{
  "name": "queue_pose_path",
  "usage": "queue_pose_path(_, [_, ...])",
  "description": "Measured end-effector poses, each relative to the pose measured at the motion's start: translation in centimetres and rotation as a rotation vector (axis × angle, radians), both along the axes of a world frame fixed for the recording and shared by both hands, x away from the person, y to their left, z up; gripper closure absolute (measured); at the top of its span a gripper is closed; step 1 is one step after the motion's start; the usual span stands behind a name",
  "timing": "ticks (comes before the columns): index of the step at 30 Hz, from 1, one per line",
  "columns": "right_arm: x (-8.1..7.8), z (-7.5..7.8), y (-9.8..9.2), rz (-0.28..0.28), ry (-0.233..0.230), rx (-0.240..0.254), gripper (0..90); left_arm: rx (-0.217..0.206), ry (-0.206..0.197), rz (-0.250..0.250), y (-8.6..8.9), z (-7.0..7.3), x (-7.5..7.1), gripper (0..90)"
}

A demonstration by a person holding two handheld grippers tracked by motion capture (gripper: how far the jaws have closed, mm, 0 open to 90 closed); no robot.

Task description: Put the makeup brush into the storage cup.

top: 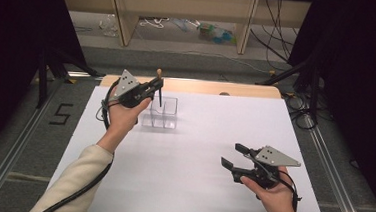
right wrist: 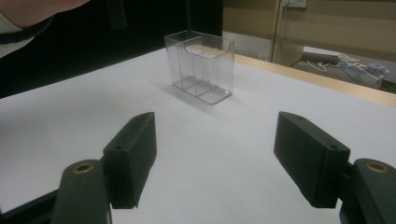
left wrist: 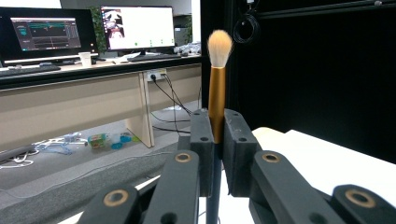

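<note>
A makeup brush with a gold ferrule, pale bristles and a dark handle stands upright, bristles up, and my left gripper is shut on it. In the high view the left gripper holds the brush just above a clear plastic organiser with several compartments, at the far left of the white table. The handle's tip hangs over or inside the box; I cannot tell which. My right gripper rests open near the front right with nothing between its jaws. In the right gripper view the right gripper faces the organiser.
The white table sheet has a wooden strip along its far edge. Black curtains stand on both sides. Beyond the table are floor cables and a desk with monitors.
</note>
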State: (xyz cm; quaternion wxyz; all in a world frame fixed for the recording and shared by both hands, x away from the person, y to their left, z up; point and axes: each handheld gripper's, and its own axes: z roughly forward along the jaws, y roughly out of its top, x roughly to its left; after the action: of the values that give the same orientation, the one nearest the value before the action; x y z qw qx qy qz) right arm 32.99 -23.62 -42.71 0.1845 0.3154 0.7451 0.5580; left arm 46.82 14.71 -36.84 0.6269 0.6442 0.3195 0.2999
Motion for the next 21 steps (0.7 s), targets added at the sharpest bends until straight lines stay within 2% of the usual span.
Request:
queue_pose_path(2, [0.01,-0.01,-0.01,0.0,-0.002,-0.001,30.8,0.01,-0.005,0.001,0.05,-0.01,0.07,83.5])
queue_pose_path(3, [0.12,-0.02,-0.04,0.0,-0.023,-0.006,30.8,0.007,-0.002,-0.001,0.03,-0.04,0.11,83.5])
queue_pose_path(4, [0.12,-0.02,-0.04,0.0,-0.023,-0.006,30.8,0.0,0.004,0.002,-0.02,-0.09,0.1,83.5])
queue_pose_path(5, [-0.01,-0.01,0.02,0.001,0.001,0.0,30.8,0.002,0.002,0.0,-0.01,-0.13,0.15,83.5])
queue_pose_path(6, [0.15,-0.04,-0.06,-0.001,-0.029,-0.007,30.8,0.007,0.0,0.004,0.01,-0.2,0.24,83.5])
queue_pose_path(15, [0.16,-0.03,-0.05,0.0,-0.029,-0.006,30.8,0.009,0.002,0.007,0.0,-0.4,0.49,83.5])
queue_pose_path(16, [-0.01,0.0,0.02,0.001,0.001,0.0,30.8,0.012,0.004,0.008,0.02,-0.42,0.51,83.5])
queue_pose_path(18, [0.14,-0.03,-0.05,-0.002,-0.027,-0.009,30.8,0.012,0.0,0.007,0.03,-0.49,0.62,83.5])
queue_pose_path(19, [0.06,-0.02,-0.01,-0.002,-0.01,-0.008,30.9,0.015,0.002,0.007,0.04,-0.52,0.64,83.5])
queue_pose_path(21, [0.02,-0.02,0.0,0.0,-0.004,-0.006,30.9,0.011,0.002,0.001,-0.01,-0.59,0.74,83.5])
